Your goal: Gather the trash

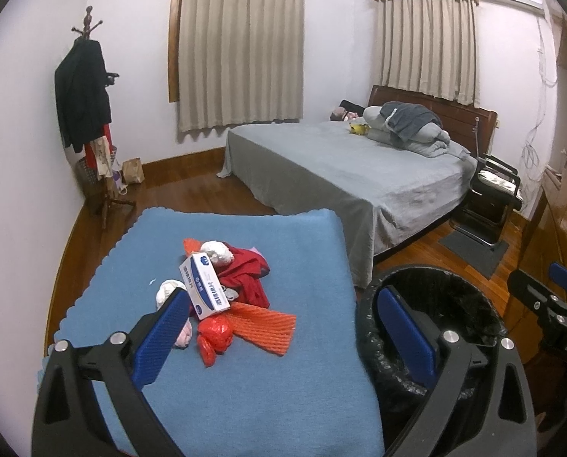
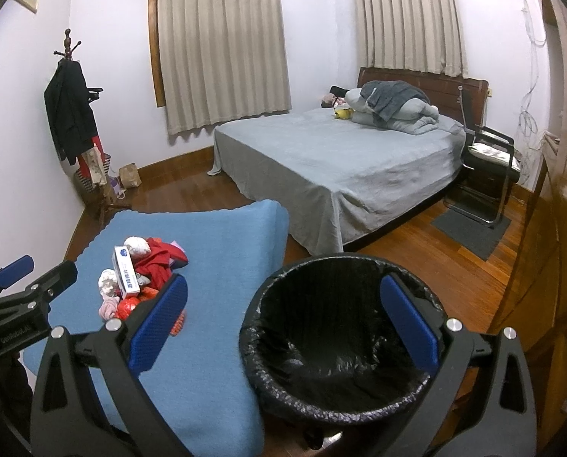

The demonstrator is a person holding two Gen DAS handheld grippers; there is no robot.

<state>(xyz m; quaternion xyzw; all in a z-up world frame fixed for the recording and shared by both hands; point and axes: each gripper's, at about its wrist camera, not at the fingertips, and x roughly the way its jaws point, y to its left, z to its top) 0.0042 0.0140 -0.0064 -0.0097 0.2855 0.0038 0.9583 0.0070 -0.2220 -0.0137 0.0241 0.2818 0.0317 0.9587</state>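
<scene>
**Trash heaped on the blue cloth, bin waiting empty**

Trash [image 1: 222, 297] sits in one loose heap in the middle of the blue cloth [image 1: 283, 381] as seen from the left wrist: a white carton [image 1: 203, 289] leaning on top, a red rag [image 1: 249, 278] behind it, orange foam netting [image 1: 264, 323] trailing right, a red plastic bag [image 1: 215, 337] nearest, white crumpled wads [image 1: 217, 252] at the far and left edges. The left gripper [image 1: 283, 327] hangs above the near side of the heap, jaws spread wide and nothing between them. The black-lined bin [image 1: 474, 304] stands just right of the cloth, and the right gripper's tip [image 1: 550, 297] shows at the far right edge.

My read: nothing is collected yet, and the first pick is on. The carton on top looks the easy one, rigid and exposed; taking it across its narrow side should avoid dragging the rag and netting along.

Over to the right wrist. The right gripper [image 2: 283, 320] is also fully spread and carrying nothing, poised over the bin [image 2: 268, 297], whose liner looks empty. The heap [image 2: 138, 278] lies to the left, partly hidden behind the left finger [image 2: 157, 323], and the left gripper's tip [image 2: 24, 285] pokes in at the left edge.

The cloth is soft and may bunch under a low pinch. Around it: wood floor [image 2: 417, 251], a grey-covered bed [image 2: 321, 160] beyond, curtained windows [image 2: 222, 45], a coat stand [image 2: 70, 114] far left, a chair [image 2: 489, 160] beside the bed.
</scene>
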